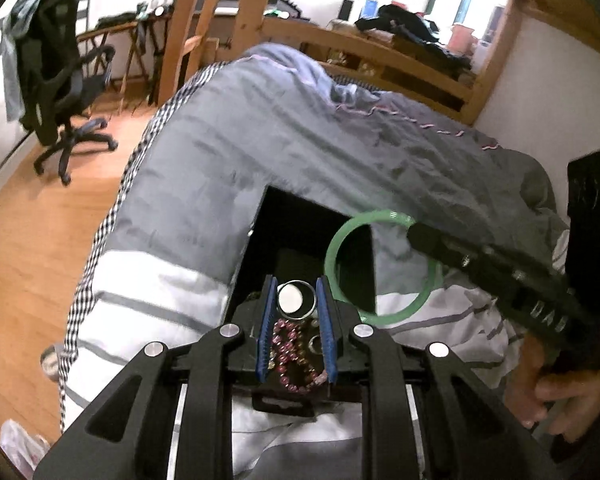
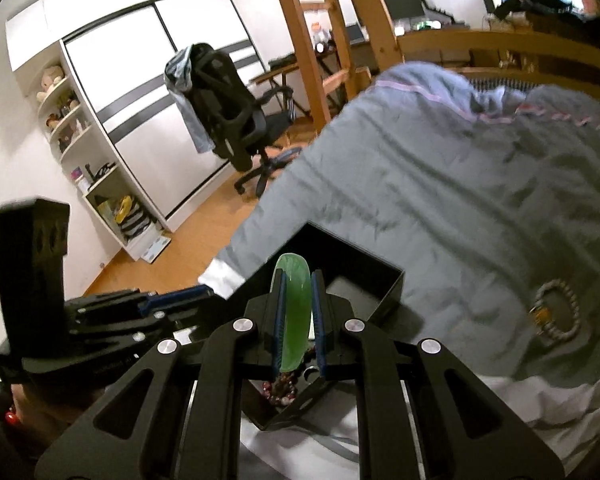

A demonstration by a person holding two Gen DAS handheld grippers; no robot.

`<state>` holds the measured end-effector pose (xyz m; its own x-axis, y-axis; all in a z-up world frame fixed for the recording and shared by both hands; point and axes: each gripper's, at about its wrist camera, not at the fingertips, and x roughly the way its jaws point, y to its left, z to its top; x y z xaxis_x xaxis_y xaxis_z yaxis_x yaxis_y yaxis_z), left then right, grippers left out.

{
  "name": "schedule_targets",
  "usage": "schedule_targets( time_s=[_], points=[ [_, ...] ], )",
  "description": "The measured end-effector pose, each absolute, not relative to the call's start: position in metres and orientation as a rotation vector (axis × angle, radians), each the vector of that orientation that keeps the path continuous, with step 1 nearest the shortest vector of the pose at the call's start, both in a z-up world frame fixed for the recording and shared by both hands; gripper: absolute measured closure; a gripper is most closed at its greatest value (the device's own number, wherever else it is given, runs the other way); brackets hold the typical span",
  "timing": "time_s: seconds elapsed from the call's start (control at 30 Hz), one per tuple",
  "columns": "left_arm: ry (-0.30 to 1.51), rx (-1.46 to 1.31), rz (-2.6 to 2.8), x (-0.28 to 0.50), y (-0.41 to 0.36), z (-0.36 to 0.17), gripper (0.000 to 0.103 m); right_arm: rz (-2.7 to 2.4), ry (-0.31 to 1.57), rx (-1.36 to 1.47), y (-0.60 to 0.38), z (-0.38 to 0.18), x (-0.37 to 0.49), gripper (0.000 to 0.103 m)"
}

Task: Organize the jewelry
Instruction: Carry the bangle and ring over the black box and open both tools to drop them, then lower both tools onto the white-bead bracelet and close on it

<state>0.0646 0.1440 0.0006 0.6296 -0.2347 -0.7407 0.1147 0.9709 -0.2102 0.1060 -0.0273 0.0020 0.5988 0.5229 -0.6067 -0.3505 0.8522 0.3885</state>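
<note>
An open black box (image 1: 256, 236) (image 2: 396, 280) lies on the grey duvet. Inside it are a purple bead bracelet (image 1: 292, 356) (image 2: 281, 390) and small rings. My left gripper (image 1: 297, 300) hovers over the box, its blue pads shut on a round silver-rimmed piece with a white face (image 1: 291, 299). My right gripper (image 2: 297, 277) (image 1: 414, 232) is shut on a green bangle (image 2: 296, 320) (image 1: 380, 216), held edge-up above the box's right side. A pale bead bracelet (image 2: 560, 312) lies loose on the duvet to the right.
The bed's left edge drops to a wooden floor (image 1: 40, 240). An office chair (image 2: 236, 120) and a wooden ladder (image 2: 308, 60) stand beyond it. A white wardrobe with side shelves (image 2: 100, 140) is at the far left. A hand (image 1: 560, 392) grips the right tool.
</note>
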Motion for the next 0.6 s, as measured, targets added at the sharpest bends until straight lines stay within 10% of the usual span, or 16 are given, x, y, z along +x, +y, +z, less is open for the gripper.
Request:
schedule_targets(
  time_s=[0.1,0.13,0.17,0.33,0.6],
  points=[
    [0.87,-0.147,-0.173,0.062,0.148,0.0,0.062,0.542,0.848,0.276,-0.021,-0.014,0.111,0.089],
    [0.863,-0.142,-0.16,0.061,0.149,0.0,0.028,0.556,0.876,0.297,-0.019,-0.019,0.113,0.082],
    [0.84,-0.125,-0.134,0.057,0.148,0.003,0.007,0.548,0.891,0.303,-0.018,-0.021,0.113,0.051],
    [0.785,-0.099,-0.131,0.05,0.145,0.01,0.006,0.409,0.795,0.325,-0.05,-0.001,0.102,0.009],
    [0.702,0.035,-0.197,0.037,0.107,0.026,0.006,0.133,0.763,0.168,-0.127,0.035,0.076,0.004]
  ],
)
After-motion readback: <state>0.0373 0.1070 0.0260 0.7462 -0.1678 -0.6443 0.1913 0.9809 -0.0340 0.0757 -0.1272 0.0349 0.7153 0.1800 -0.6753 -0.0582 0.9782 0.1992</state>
